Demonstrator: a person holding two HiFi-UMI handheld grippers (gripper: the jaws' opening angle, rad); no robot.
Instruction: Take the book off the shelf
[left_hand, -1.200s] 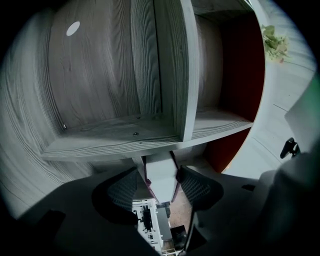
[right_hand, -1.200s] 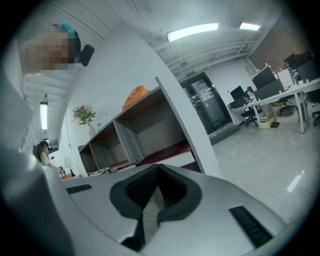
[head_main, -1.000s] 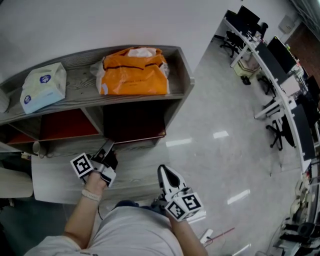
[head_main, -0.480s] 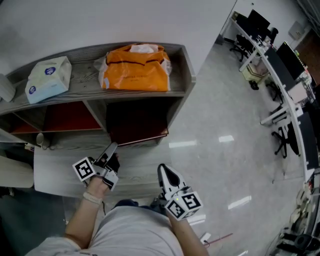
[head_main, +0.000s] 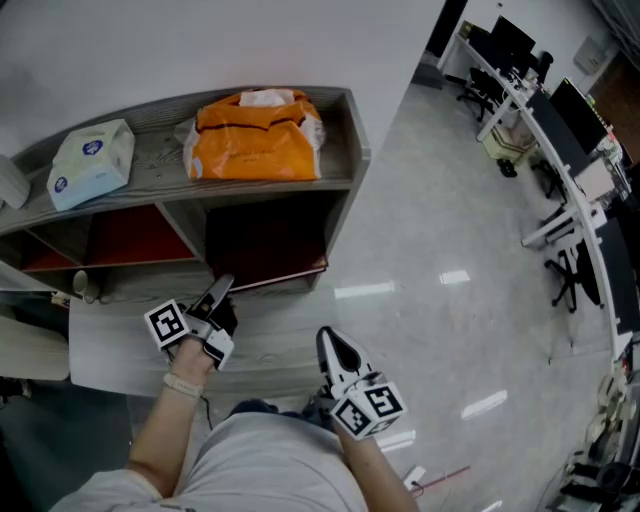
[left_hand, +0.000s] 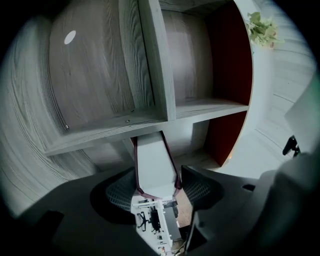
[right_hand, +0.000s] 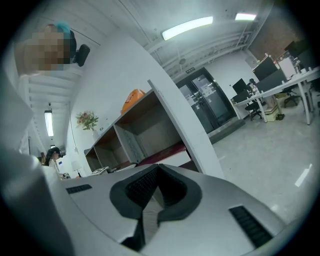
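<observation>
A dark red book (head_main: 270, 279) lies flat in the lower right compartment of the grey wooden shelf (head_main: 345, 150), its near end sticking out. My left gripper (head_main: 222, 291) reaches to that end. In the left gripper view the book (left_hand: 155, 160), with maroon covers and a white page edge, sits between the pads (left_hand: 199, 187) of the left gripper (left_hand: 157, 176). The jaws are opening and stand close beside the covers without pressing. My right gripper (head_main: 328, 343) hangs shut and empty near my waist, away from the shelf. In the right gripper view the right gripper (right_hand: 157, 170) points at the book (right_hand: 170, 156).
An orange bag (head_main: 255, 140) and a tissue pack (head_main: 88, 165) lie on the shelf top. A white tabletop (head_main: 110, 350) is at the left and a low wooden ledge (head_main: 280, 335) fronts the shelf. Office desks with monitors (head_main: 560, 120) line the far right across glossy floor.
My left gripper has edged a little up toward the book's protruding end. The right gripper has stayed where it was.
</observation>
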